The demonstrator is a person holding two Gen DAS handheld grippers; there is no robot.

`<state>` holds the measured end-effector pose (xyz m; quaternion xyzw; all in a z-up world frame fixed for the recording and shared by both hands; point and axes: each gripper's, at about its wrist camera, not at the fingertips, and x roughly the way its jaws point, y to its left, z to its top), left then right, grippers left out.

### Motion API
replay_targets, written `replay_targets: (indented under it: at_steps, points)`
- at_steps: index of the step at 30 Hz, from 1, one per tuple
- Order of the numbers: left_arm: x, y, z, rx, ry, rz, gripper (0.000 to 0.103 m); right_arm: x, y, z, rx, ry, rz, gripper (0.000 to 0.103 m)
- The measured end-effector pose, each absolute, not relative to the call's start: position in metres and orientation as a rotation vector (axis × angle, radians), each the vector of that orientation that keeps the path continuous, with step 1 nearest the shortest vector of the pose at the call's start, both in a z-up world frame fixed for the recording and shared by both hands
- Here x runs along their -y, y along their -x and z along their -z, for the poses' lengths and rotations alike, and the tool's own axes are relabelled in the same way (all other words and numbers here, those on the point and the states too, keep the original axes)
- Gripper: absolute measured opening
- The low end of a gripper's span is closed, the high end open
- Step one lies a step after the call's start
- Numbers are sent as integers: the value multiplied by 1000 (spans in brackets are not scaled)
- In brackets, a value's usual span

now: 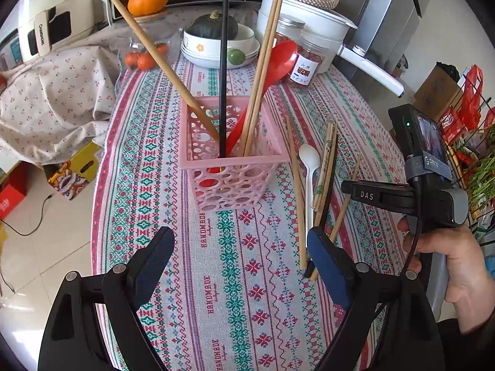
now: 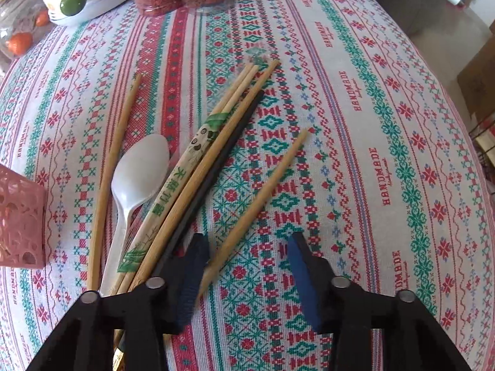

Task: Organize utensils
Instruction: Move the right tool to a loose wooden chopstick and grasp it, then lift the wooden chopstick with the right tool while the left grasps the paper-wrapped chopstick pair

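Patterned cloth covers the surface. Loose chopstick (image 2: 260,201) lies between my right gripper (image 2: 244,278) jaws, wide open, empty. I should go low and squeeze gently. Pink basket (image 1: 235,167) waits at ten o'clock; left gripper (image 1: 241,259) open, empty

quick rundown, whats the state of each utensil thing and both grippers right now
pink basket: upright, holding utensils
red spoon: standing in basket
black chopstick: standing in basket
white spoon: lying on tablecloth
wrapped chopsticks: lying on tablecloth
loose black chopstick: lying on tablecloth
left gripper: open, empty
right gripper: open, over a bamboo chopstick
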<state>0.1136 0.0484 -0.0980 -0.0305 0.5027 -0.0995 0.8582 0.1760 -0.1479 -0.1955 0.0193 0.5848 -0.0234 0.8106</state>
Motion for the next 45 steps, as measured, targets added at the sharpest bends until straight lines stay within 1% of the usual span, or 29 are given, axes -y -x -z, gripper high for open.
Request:
replay_targets:
  at_steps: [1, 2, 4, 5, 9, 13, 15, 16, 17, 18, 20, 22, 23, 26, 29, 32, 37, 43, 45]
  points:
    - [-46, -112, 97, -1055, 55, 217, 89, 147, -174, 195, -1251, -33, 35, 27]
    - [-42, -111, 97, -1055, 44, 226, 89, 148, -173, 195, -1254, -33, 25, 21]
    - [-34, -108, 96, -1055, 20, 243, 89, 158, -170, 193, -1267, -60, 8, 7]
    - [-29, -107, 96, -1055, 8, 253, 89, 166, -166, 192, -1274, -82, 4, 6]
    - [-4, -100, 93, -1054, -39, 309, 89, 196, -161, 192, -1287, -152, 0, 6]
    - [27, -101, 90, -1057, -76, 365, 89, 226, -154, 181, -1265, -224, -5, 6]
    - [44, -103, 88, -1059, -86, 393, 84, 238, -150, 174, -1251, -256, -15, 6]
    - [53, -106, 87, -1062, -99, 405, 77, 245, -150, 170, -1246, -268, -22, 6]
    - [61, -109, 87, -1062, -112, 414, 66, 251, -150, 167, -1240, -279, -28, 6]
    - [69, -113, 87, -1064, -126, 421, 61, 256, -150, 165, -1235, -287, -33, 6]
    - [85, -124, 90, -1079, -160, 425, 41, 263, -149, 160, -1226, -305, -44, 6]
    - [99, -139, 94, -1097, -185, 422, 31, 270, -144, 157, -1220, -322, -51, 6]
    - [107, -148, 95, -1107, -191, 421, 28, 274, -142, 156, -1218, -330, -53, 6]
    - [126, -175, 104, -1139, -210, 400, 21, 283, -143, 156, -1214, -351, -62, 6]
    - [136, -206, 115, -1176, -205, 357, 16, 289, -144, 156, -1215, -354, -74, 6]
    - [144, -229, 127, -1207, -174, 329, 14, 294, -147, 155, -1214, -365, -90, 6]
    - [154, -255, 142, -1225, -228, 291, 12, 299, -151, 155, -1209, -383, -119, 6]
    - [157, -271, 162, -1329, -245, 293, 11, 308, -154, 157, -1207, -404, -131, 6]
    - [158, -276, 162, -1331, -256, 285, 11, 311, -155, 157, -1206, -414, -134, 6]
